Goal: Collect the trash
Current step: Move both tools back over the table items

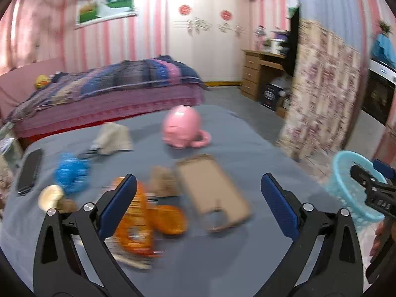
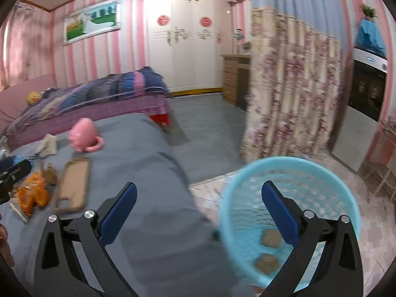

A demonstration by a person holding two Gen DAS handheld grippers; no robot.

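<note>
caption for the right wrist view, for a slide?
Open right hand-held gripper above blue basket holding two brown scraps.

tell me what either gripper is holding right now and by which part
Nothing is held. The left gripper is open over the table's clutter; the right gripper is open beside the blue basket.

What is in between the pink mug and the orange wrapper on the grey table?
The flat brown cardboard piece and a small brown crumpled scrap lie between the pink mug and the orange wrapper. The left wrist view shows it best.
</note>
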